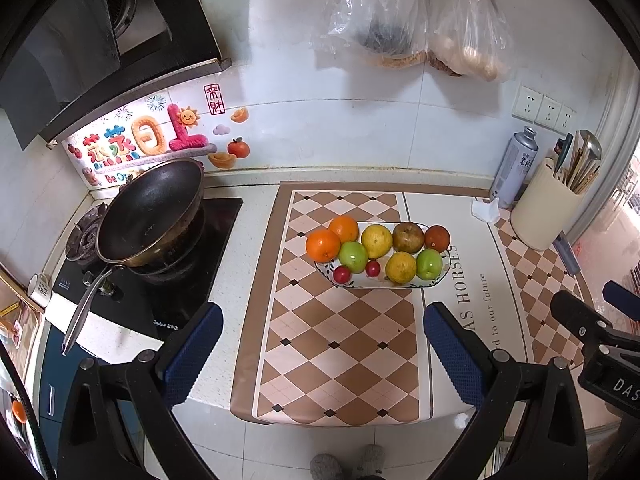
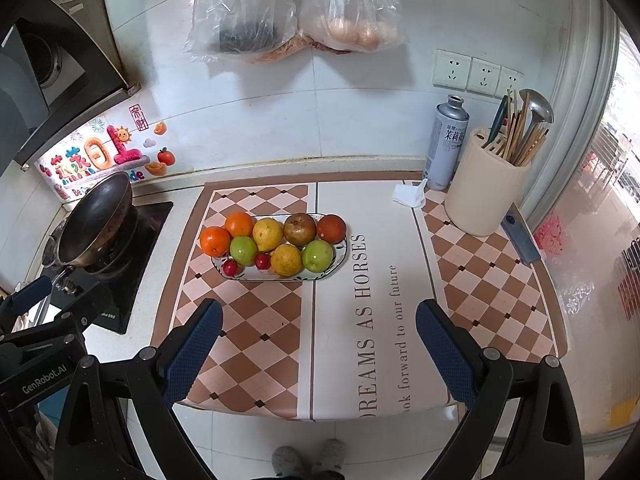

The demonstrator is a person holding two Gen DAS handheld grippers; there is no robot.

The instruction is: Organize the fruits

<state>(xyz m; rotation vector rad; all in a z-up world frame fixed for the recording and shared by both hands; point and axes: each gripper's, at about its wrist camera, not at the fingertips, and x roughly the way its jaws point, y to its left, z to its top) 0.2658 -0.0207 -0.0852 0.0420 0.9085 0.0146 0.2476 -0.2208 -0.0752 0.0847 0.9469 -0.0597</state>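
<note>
A white patterned plate [image 1: 438, 278] [image 2: 338, 266] sits on the checkered counter mat, holding several fruits. Two oranges [image 1: 323, 245] [image 2: 215, 241] lie at its left, with yellow fruits [image 1: 376, 241] [image 2: 267, 234], green apples [image 1: 353, 256] [image 2: 317, 255], a brown fruit [image 1: 408, 237] [image 2: 299, 229], a dark red-orange fruit [image 1: 437, 238] [image 2: 331, 228] and two small red fruits [image 1: 342, 275] [image 2: 231, 267]. My left gripper [image 1: 322, 338] is open near the counter's front edge, well short of the plate. My right gripper [image 2: 319, 336] is also open and empty, further right.
A black wok [image 1: 150, 212] [image 2: 96, 220] sits on the stove at left. A spray can [image 2: 446, 142], a cream utensil holder [image 2: 486, 184], a crumpled tissue [image 2: 410, 194] and a knife [image 2: 522, 240] stand at the right. Plastic bags [image 2: 296, 4] hang on the wall. Slippered feet [image 2: 308, 460] show below.
</note>
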